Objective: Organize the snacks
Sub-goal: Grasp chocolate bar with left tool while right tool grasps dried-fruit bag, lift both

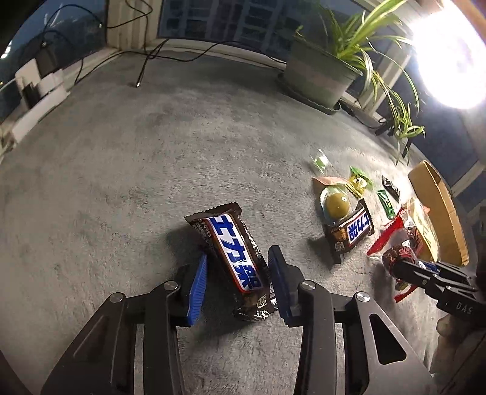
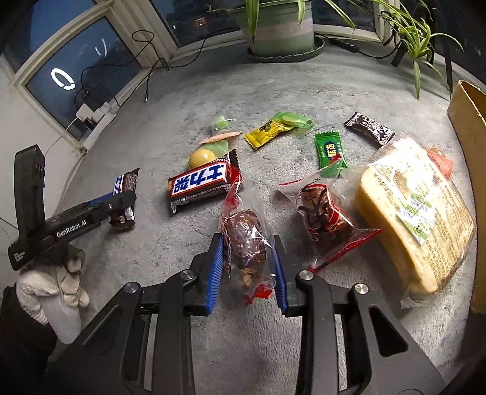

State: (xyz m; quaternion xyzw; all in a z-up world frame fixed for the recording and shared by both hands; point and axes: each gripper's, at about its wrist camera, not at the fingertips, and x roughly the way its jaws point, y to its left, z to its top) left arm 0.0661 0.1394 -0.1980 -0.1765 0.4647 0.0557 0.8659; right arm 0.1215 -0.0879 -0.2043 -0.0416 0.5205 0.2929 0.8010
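A cardboard box (image 2: 469, 127) stands at the far right, its inside hidden. The left gripper (image 1: 240, 281) pinches a brown chocolate bar (image 1: 232, 255) on grey carpet (image 1: 121, 182); the right gripper (image 2: 247, 267) pinches a clear-wrapped dark snack (image 2: 246, 240). Other snacks lie between, with a potted plant (image 2: 282, 27) by the dark windows.

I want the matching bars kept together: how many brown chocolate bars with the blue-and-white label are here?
2: one chocolate bar between the left gripper pads, the second chocolate bar on the carpet beside the yellow ball snack. None seems hidden.
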